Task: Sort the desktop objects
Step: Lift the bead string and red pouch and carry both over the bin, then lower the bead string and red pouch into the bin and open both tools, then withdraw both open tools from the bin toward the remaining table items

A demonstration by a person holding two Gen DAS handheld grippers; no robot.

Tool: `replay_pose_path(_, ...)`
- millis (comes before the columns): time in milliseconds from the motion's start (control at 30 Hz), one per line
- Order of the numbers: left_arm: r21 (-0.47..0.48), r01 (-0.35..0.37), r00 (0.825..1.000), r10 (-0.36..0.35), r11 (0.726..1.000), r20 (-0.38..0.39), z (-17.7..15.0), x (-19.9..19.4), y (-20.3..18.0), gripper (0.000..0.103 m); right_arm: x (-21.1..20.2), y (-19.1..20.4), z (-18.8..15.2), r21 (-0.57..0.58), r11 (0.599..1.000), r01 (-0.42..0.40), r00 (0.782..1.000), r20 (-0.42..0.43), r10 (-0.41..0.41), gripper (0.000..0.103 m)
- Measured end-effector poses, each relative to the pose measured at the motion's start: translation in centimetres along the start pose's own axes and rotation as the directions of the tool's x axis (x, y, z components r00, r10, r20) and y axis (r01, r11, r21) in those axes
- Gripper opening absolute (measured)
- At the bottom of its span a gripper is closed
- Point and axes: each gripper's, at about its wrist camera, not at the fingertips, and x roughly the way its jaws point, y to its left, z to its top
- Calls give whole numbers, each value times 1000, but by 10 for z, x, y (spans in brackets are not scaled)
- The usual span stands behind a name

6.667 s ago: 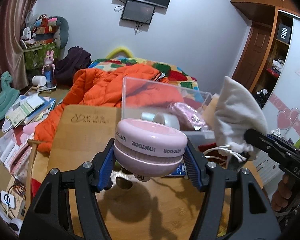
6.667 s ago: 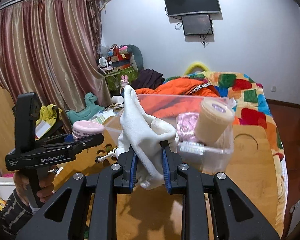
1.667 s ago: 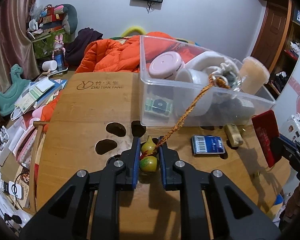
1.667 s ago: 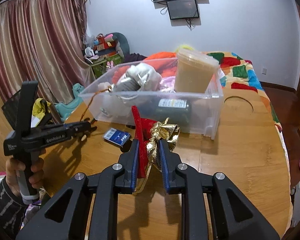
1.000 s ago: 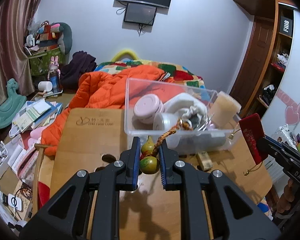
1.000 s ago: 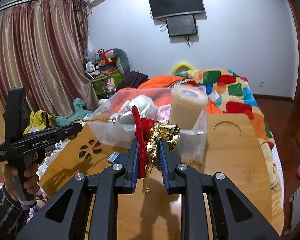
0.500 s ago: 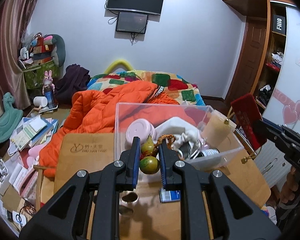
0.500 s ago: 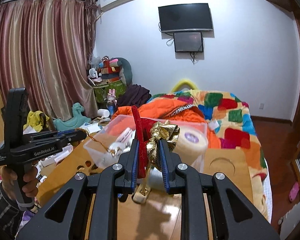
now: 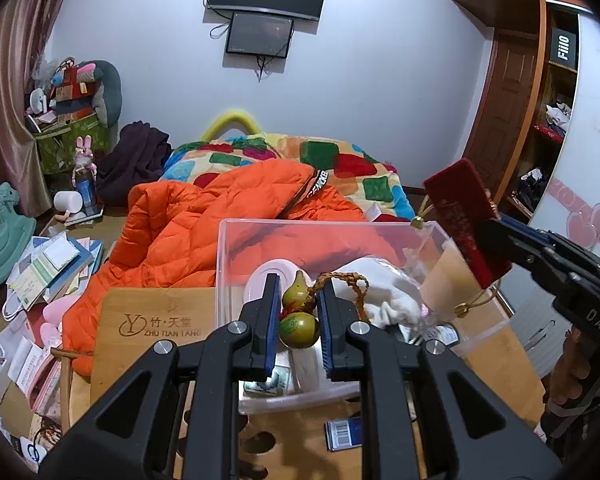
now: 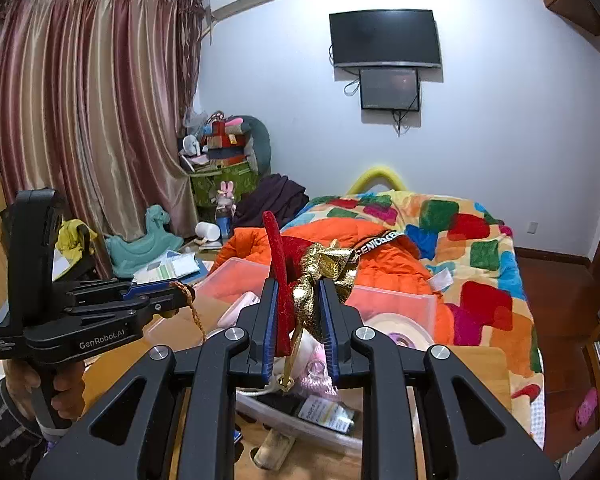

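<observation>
My left gripper (image 9: pixel 299 312) is shut on a small green-yellow gourd charm (image 9: pixel 299 322) with a braided orange cord (image 9: pixel 342 280), held above the clear plastic bin (image 9: pixel 268 232). My right gripper (image 10: pixel 299 320) is shut on a red pouch (image 10: pixel 278 264) with a gold ribbon (image 10: pixel 324 264), also held above the bin (image 10: pixel 392 300). The red pouch also shows in the left wrist view (image 9: pixel 460 216) over the bin's right end. The bin holds a pink round case (image 9: pixel 256 280), a white cloth (image 9: pixel 380 284) and a tan tape roll (image 9: pixel 446 280).
The bin stands on a wooden table (image 9: pixel 152 320) with cut-out holes. A blue card (image 9: pixel 344 432) and a small tan block (image 10: pixel 274 450) lie on the table by the bin. An orange jacket (image 9: pixel 188 224) and a bed lie behind. Books clutter the floor at left.
Both grippers have risen and moved forward with their loads, from near the table to above the bin. The gourd's cord has come up with it.
</observation>
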Motion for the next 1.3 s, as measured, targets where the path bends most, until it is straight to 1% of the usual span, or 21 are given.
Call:
replay_pose_path(67, 1, 10, 1000, -10, 1000, -17, -1, 6, 2, 17, 10, 0, -3, -3, 1000, -1, 1000, -20, 1, 18)
replay_pose_path(133, 11, 14, 999, -13, 1000, -30, -1, 11, 1, 17, 19, 1, -6, -14, 1000, 17, 999, -31, -17, 18)
replay_pose_path(267, 20, 18, 999, -17, 1000, -48, -3, 18, 0, 17, 32, 0, -12, -20, 1000, 8, 998, -60, -10, 18)
replay_pose_path(333, 22, 22, 998, -20, 1000, -52, -3, 19, -1, 17, 38, -2, -14, -20, 1000, 18, 997, -73, -19, 18)
replay_pose_path(400, 26, 20, 999, -18, 999, -50, -4, 19, -2, 17, 41, -1, -15, -30, 999, 28, 997, -78, -30, 21)
replay_pose_path(667, 29, 28, 998, -26, 999, -61, -4, 16, -3, 17, 44, 5, -17, -80, 994, 78, 993, -82, -85, 24)
replay_pose_path(700, 34, 29, 997, -27, 999, -66, -5, 15, -4, 20, 43, 7, -17, -86, 993, 84, 993, -79, -91, 26)
replay_pose_path(733, 37, 24, 998, -22, 999, -66, -6, 13, -5, 27, 41, 9, -18, -93, 992, 90, 992, -77, -97, 28)
replay_pose_path(767, 42, 20, 998, -17, 999, -65, -7, 11, -5, 30, 39, 10, -18, -95, 991, 93, 992, -76, -101, 31)
replay_pose_path(800, 49, 15, 998, -11, 999, -63, -9, 8, -6, 36, 37, 11, -19, -98, 990, 97, 992, -76, -104, 35)
replay_pose_path(867, 62, 7, 998, -4, 998, -57, -11, 2, -8, 39, 32, 13, -20, -103, 989, 106, 991, -72, -114, 38)
replay_pose_path(900, 69, 3, 998, 0, 998, -55, -12, -1, -9, 41, 30, 15, -21, -105, 989, 106, 991, -69, -114, 39)
replay_pose_path(933, 75, -2, 999, 6, 997, -53, -13, -5, -10, 48, 27, 16, -21, -106, 989, 104, 991, -67, -112, 40)
replay_pose_path(967, 77, -6, 999, 10, 997, -54, -14, -7, -10, 51, 24, 17, -21, -105, 989, 105, 992, -64, -112, 40)
replay_pose_path(1000, 77, -14, 999, 18, 997, -51, -15, -9, -10, 57, 21, 18, -21, -104, 989, 105, 992, -62, -112, 40)
replay_pose_path(1167, 71, -22, 999, 26, 997, -48, -22, -22, -8, 58, 1, 25, -22, -96, 990, 107, 993, -37, -111, 41)
replay_pose_path(1233, 68, -26, 999, 28, 997, -42, -25, -28, -8, 61, -6, 28, -23, -94, 990, 107, 993, -33, -111, 41)
replay_pose_path(1300, 70, -30, 999, 33, 997, -32, -29, -35, -8, 65, -14, 30, -25, -88, 990, 109, 993, -28, -112, 46)
